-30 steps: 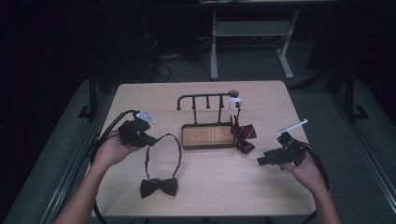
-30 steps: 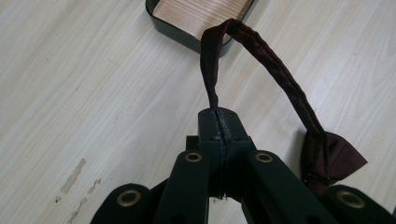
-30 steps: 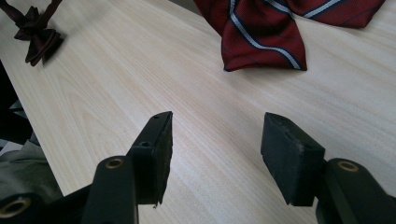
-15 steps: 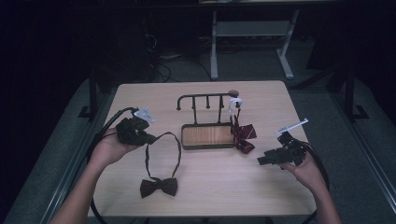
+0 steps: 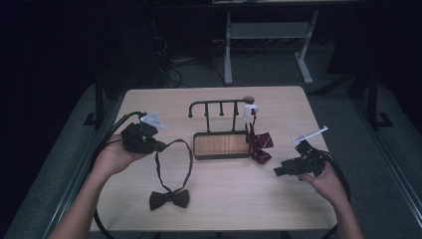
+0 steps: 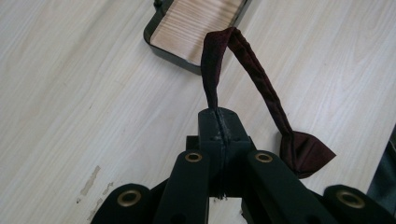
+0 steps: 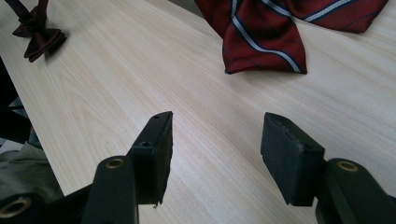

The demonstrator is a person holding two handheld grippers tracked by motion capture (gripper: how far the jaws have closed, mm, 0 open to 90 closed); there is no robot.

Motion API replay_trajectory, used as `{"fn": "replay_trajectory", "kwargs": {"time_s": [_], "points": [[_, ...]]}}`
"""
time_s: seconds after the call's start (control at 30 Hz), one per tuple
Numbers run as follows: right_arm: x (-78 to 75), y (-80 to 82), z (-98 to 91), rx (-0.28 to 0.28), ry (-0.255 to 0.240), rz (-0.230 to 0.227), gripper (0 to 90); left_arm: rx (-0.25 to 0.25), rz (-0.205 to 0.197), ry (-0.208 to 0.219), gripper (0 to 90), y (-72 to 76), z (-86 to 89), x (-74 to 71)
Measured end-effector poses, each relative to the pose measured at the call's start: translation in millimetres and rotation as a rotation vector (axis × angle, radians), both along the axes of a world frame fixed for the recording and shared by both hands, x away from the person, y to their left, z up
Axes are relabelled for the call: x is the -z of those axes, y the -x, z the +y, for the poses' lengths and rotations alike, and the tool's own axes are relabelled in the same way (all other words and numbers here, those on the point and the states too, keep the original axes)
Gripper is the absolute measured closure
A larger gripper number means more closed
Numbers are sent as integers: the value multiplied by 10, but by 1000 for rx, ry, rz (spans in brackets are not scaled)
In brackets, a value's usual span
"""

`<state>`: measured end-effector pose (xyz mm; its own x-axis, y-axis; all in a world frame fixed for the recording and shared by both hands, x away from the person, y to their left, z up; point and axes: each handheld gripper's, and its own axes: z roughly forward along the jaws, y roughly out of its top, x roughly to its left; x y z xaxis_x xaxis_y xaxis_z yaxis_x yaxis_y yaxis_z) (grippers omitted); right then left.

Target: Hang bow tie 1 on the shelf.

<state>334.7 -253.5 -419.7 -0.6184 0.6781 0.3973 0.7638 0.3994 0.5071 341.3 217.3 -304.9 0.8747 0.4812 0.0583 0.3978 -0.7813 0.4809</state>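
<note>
The strap (image 6: 212, 70) of a dark bow tie (image 5: 169, 198) is pinched between the fully closed jaws of the left hand-held gripper (image 5: 158, 146), seen in the left gripper view with the band looping up from the pads and back down to the knot (image 6: 306, 151). Taking the hook rack (image 5: 221, 130) at the centre of the worktop (image 5: 234, 209) as landmark, the gripped strap is held to the left of its wooden base, while the bow itself lies on the worktop nearer the person, left of and in front of the rack. A striped red bow tie (image 5: 260, 144) is draped at the rack's right end, its lower part resting on the worktop beside the base. The right hand-held gripper (image 5: 276, 172) is held to the right of and in front of the rack, its jaws apart and empty above bare wood.

The step in hand is judged to be the lifting of the dark tie by its strap. The next move is judged to call for the loop to be carried over a free hook on the rack, the strap being kept open enough to pass over the hook's tip; support from the right hand-held gripper may be needed.
</note>
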Motion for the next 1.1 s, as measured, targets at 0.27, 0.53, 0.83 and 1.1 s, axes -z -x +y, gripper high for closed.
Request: {"fn": "replay_trajectory", "kwargs": {"time_s": [0.27, 0.53, 0.83, 1.1], "points": [[2, -9, -9, 0, -1, 2, 434, 22, -10, -6, 900, 21, -61, -78], [-8, -11, -2, 0, 2, 1, 434, 42, -19, -6, 900, 42, -99, -158], [-25, -19, 18, -2, 3, -2, 435, 51, -36, 5, 900, 38, -136, -267], [-22, -25, 18, -5, 3, -4, 434, 45, -35, 6, 900, -38, -176, -296]]}}
